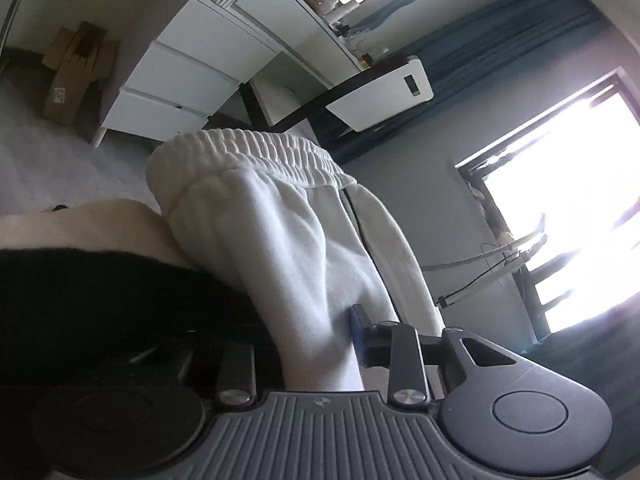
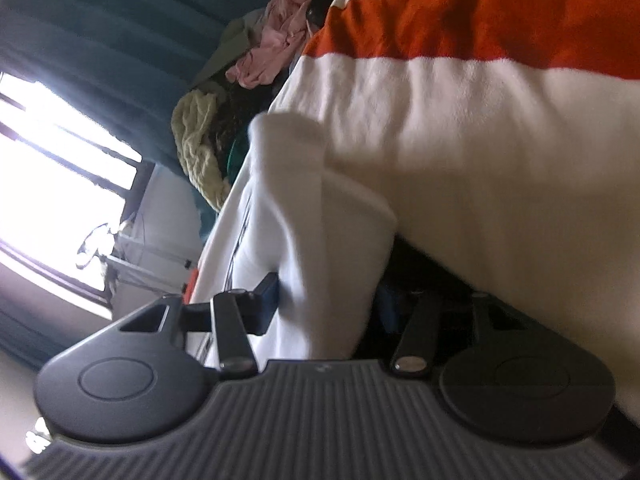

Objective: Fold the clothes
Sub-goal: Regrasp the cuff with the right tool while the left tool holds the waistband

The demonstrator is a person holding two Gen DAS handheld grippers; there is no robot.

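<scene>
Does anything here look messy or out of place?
Yes. Behind the white garment pinched in the right claw, crumpled clothes lie in an unfolded heap, pink on top. In the left view, a flattened cardboard box lies on the floor beside the white drawers.

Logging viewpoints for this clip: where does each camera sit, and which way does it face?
Left wrist: on the left gripper, facing white elastic-waist pants, white dresser, window; only gripper fingers show.
Right wrist: on the right gripper, facing white cloth, orange-striped fabric, clothes pile.
Shared: white cloth between jaws, bright window.
</scene>
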